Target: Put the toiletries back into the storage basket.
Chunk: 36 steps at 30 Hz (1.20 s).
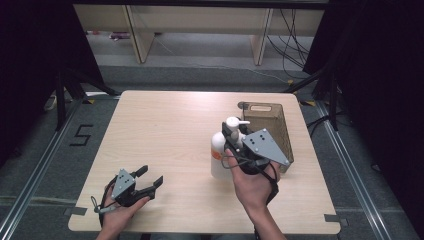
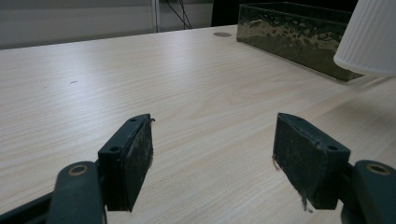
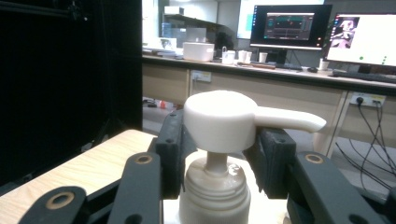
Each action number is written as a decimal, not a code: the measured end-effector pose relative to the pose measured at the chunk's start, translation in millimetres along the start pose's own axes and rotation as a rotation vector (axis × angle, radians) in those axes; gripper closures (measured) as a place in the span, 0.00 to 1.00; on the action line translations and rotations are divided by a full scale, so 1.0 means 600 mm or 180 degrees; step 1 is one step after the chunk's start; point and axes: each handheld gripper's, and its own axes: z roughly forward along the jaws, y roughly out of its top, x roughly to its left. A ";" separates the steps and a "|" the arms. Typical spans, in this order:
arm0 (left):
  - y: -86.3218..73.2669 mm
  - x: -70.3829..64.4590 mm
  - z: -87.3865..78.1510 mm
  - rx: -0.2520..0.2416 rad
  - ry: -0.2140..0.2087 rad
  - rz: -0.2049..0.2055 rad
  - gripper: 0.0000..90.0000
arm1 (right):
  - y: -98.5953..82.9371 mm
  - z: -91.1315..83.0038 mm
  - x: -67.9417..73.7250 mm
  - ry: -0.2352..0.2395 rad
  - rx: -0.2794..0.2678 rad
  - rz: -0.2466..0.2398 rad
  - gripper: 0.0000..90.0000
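A white pump bottle (image 1: 218,152) with an orange mark on its label stands out just left of the brown bin. My right gripper (image 1: 231,132) is shut on its pump top. In the right gripper view the two jaws press on either side of the white pump head (image 3: 219,119), whose spout points right. In the left gripper view the bottle's ribbed base (image 2: 369,37) hangs a little above the table with a shadow under it. My left gripper (image 1: 151,175) rests open near the table's front left; nothing lies between its pads (image 2: 133,158).
A brown see-through bin (image 1: 278,131) with a handle slot sits at the table's right side, close behind the bottle; its long wall (image 2: 289,32) shows in the left gripper view. The light wooden table (image 1: 165,130) is bare between the two grippers. Desks and monitors stand far off.
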 end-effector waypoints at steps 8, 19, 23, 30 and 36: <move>0.000 0.000 0.000 0.0003 0.0005 -0.0004 0.31 | 0.007 -0.020 -0.023 -0.0083 -0.0063 0.0016 0.67; 0.000 0.000 0.002 -0.0034 -0.0013 0.0014 0.31 | 0.015 -0.042 -0.051 -0.0216 -0.0114 0.0046 0.67; 0.000 0.000 0.000 -0.0003 0.0008 0.0000 0.31 | 0.018 -0.050 -0.059 -0.0240 -0.0117 0.0060 0.67; 0.000 0.000 0.000 -0.0004 0.0006 0.0000 0.31 | 0.024 -0.063 -0.082 -0.0372 -0.0190 0.0012 0.67; 0.000 -0.001 0.000 -0.0007 0.0011 0.0003 0.31 | 0.029 -0.072 -0.098 -0.0456 -0.0205 0.0002 0.67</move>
